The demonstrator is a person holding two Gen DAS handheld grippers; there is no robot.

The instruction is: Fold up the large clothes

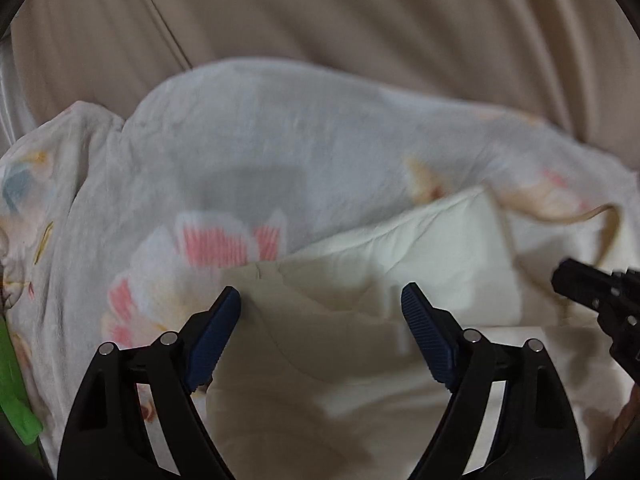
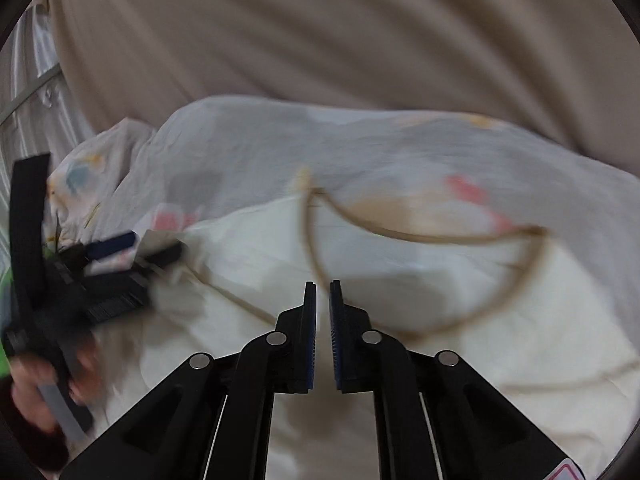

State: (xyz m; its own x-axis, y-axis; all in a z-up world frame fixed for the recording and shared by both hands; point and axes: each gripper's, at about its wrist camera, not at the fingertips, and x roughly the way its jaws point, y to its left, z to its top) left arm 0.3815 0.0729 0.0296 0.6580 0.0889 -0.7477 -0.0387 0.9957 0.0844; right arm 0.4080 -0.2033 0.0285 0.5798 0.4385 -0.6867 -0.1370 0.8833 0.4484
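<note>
A cream-white cloth garment with thin tan straps (image 2: 460, 280) lies spread on a white bed sheet printed with pink and yellow flowers (image 1: 280, 140), which covers the surface in front of a beige upholstered backrest (image 1: 360, 12). In the left wrist view a folded cream panel of the garment (image 1: 420, 248) sits at the near middle of the sheet, with one tan strap loop (image 1: 600, 220) curling off its right end toward the sheet's right edge.

The left gripper (image 1: 320, 300) hangs just above the near part of the garment with its two blue ribbed pads (image 1: 216, 336) spread wide apart and nothing between them. Whether the pads touch the cloth cannot be told.

The right gripper (image 2: 323, 292) points over the cream cloth near the sheet's near edge. Its blue pads stand almost together, only a narrow slit between them, and no cloth or strap is visibly pinched there. A long tan strap loop (image 2: 532, 276) lies on the garment just beyond and to the right of its tips.

In the right wrist view the left gripper appears blurred at the left edge, held by the person's left hand (image 2: 44, 380). A bright green item (image 1: 12, 380) shows at the sheet's left edge; what it is cannot be told.
</note>
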